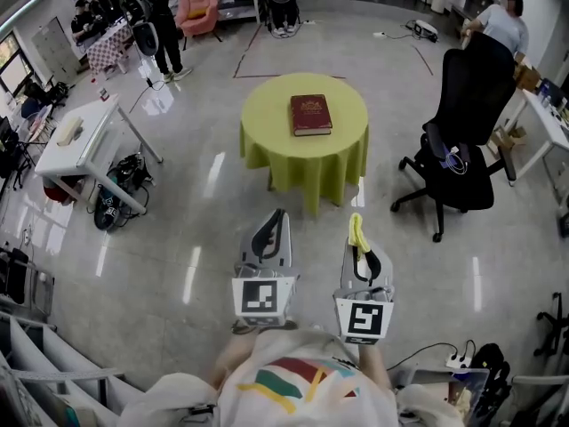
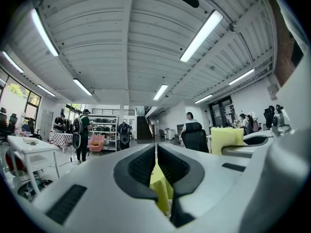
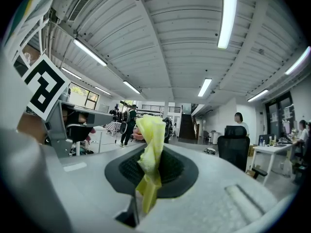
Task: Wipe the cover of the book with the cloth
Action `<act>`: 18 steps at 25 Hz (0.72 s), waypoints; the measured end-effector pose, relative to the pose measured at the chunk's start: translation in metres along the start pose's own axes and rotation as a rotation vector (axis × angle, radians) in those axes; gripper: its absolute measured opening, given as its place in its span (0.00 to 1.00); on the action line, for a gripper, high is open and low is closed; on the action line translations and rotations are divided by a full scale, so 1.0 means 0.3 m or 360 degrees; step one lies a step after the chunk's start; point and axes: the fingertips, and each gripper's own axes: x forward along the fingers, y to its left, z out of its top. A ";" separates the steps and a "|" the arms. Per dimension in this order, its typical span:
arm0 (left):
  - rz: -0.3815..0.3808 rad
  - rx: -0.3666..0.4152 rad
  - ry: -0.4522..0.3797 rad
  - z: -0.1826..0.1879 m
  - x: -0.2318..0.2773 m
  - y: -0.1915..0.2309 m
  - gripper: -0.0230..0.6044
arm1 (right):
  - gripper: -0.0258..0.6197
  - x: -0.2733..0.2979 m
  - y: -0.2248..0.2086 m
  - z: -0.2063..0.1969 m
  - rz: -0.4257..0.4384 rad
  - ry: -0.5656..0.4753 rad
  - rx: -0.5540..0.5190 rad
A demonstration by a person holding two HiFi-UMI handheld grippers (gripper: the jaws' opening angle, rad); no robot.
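Note:
A dark red book (image 1: 311, 114) lies flat on a round table draped in yellow-green fabric (image 1: 267, 123), a few steps ahead of me. My left gripper (image 1: 278, 216) (image 2: 156, 155) is held level and shut, with nothing in it. Through the slit under its jaws a yellow-green patch shows. My right gripper (image 1: 356, 229) (image 3: 154, 161) is beside it, shut on a yellow cloth (image 1: 357, 232) (image 3: 151, 144) that sticks up past the fingertips. The cloth (image 2: 226, 139) also shows at the right of the left gripper view. Both grippers are well short of the table.
A black office chair (image 1: 462, 140) stands right of the table, with a white desk (image 1: 547, 123) and a person (image 1: 505, 20) behind it. At the left is a white table (image 1: 84, 136) with gear under it. More people and a pink armchair (image 1: 197, 9) are at the back.

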 end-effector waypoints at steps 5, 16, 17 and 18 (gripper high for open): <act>0.0045 -0.0030 -0.0015 -0.031 0.000 -0.037 0.07 | 0.08 -0.045 -0.082 -0.055 -0.0050 0.0031 0.0025; 0.0046 -0.0074 -0.0064 -0.033 0.161 -0.030 0.07 | 0.08 0.037 -0.202 -0.025 -0.0116 -0.0024 -0.0033; 0.0045 -0.0087 -0.0074 -0.034 0.191 -0.021 0.07 | 0.08 0.060 -0.215 -0.029 -0.0125 -0.0025 -0.0037; 0.0043 -0.0097 -0.0081 -0.038 0.224 -0.010 0.07 | 0.08 0.087 -0.231 -0.032 -0.0139 -0.0029 -0.0040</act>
